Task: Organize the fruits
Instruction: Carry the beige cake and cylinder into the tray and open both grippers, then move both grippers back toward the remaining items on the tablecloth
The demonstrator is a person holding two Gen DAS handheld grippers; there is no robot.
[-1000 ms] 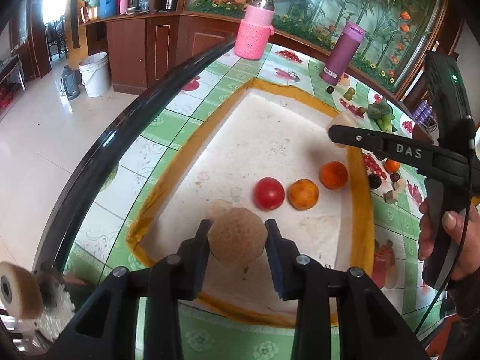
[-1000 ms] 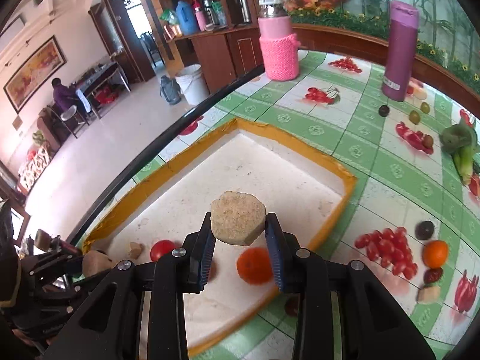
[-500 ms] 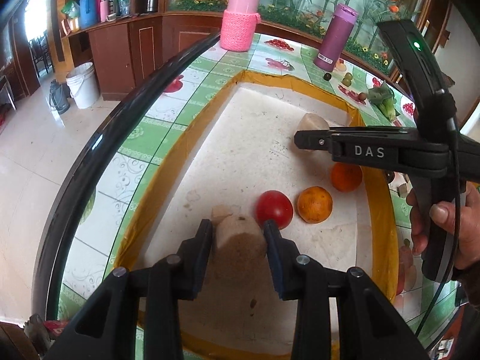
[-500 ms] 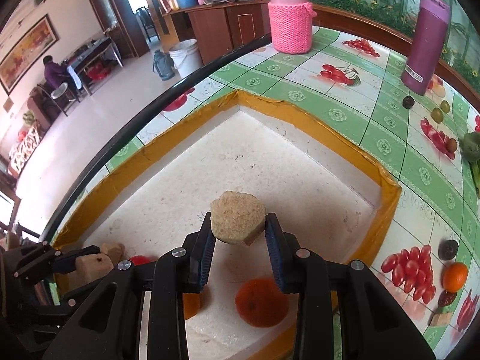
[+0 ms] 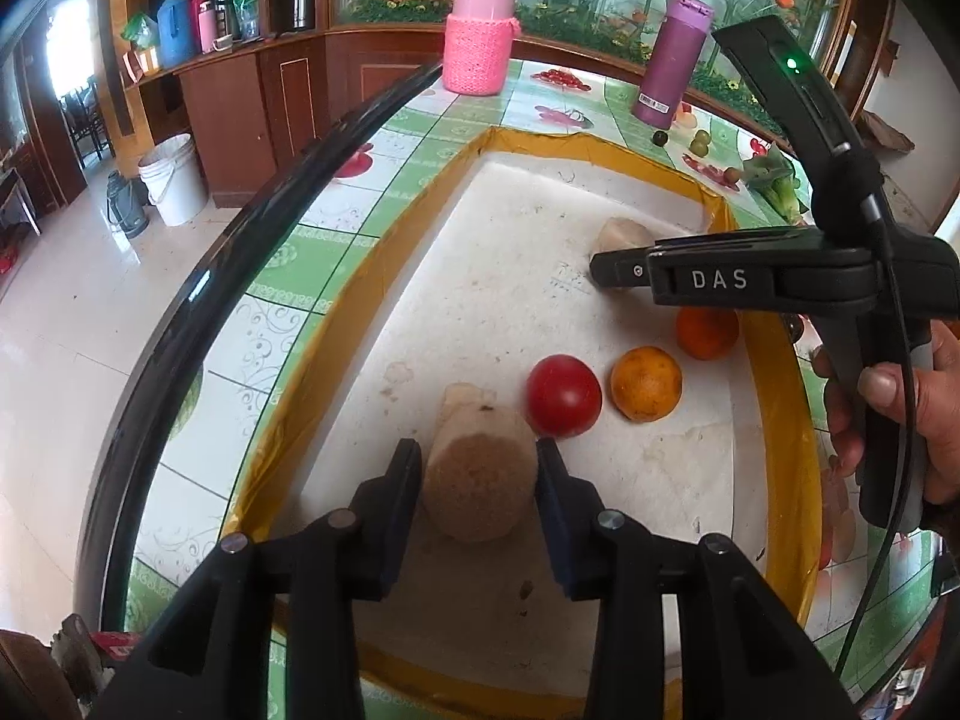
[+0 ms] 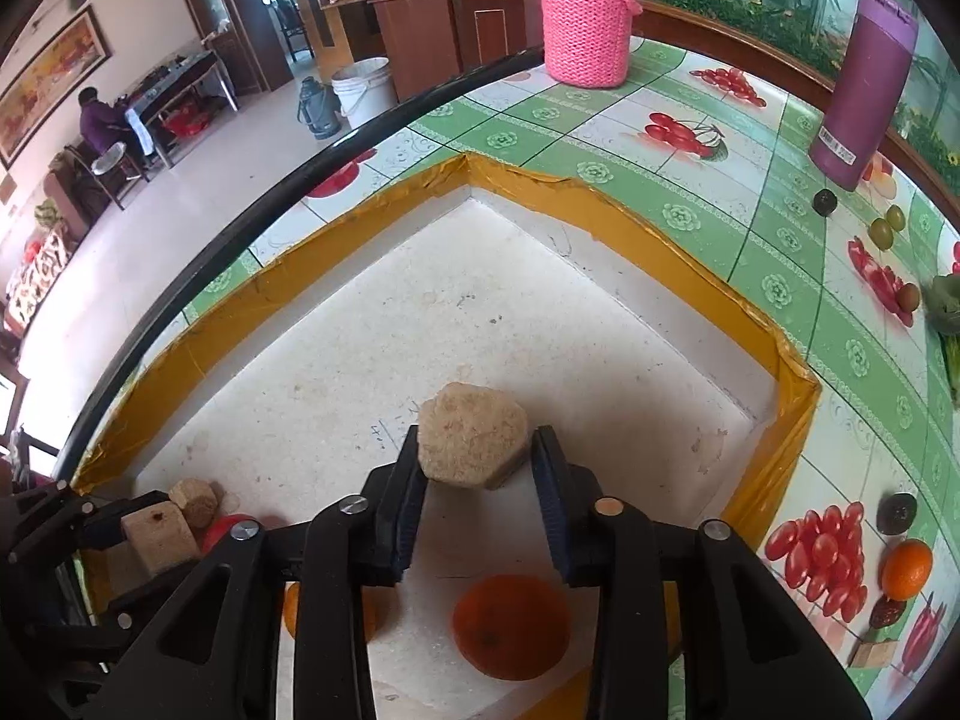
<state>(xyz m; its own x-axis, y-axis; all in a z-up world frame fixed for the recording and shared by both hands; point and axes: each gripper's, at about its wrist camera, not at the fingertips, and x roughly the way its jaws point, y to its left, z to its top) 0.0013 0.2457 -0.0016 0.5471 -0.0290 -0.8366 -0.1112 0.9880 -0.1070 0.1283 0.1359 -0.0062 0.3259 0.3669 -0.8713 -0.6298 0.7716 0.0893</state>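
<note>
A white tray with a yellow taped rim (image 5: 384, 276) lies on the table. My left gripper (image 5: 478, 483) is shut on a tan cork-like block (image 5: 477, 489) low over the tray's near end, next to another tan piece (image 5: 459, 399). A red tomato (image 5: 564, 395) and two oranges (image 5: 646, 383) (image 5: 707, 333) lie in a row to its right. My right gripper (image 6: 474, 480) is shut on a tan hexagonal block (image 6: 472, 443) above the tray (image 6: 660, 252), over an orange (image 6: 510, 627). It also shows in the left wrist view (image 5: 612, 267).
A pink knit-covered jar (image 5: 480, 36) and a purple bottle (image 5: 672, 60) stand at the table's far side. Small fruits (image 6: 906, 561) and greens (image 5: 774, 180) lie on the patterned cloth right of the tray. The table's black edge (image 5: 240, 240) runs on the left.
Both grippers have moved down and forward with their blocks. The left one now sits low beside the tomato; the right one has moved over the tray's middle.
</note>
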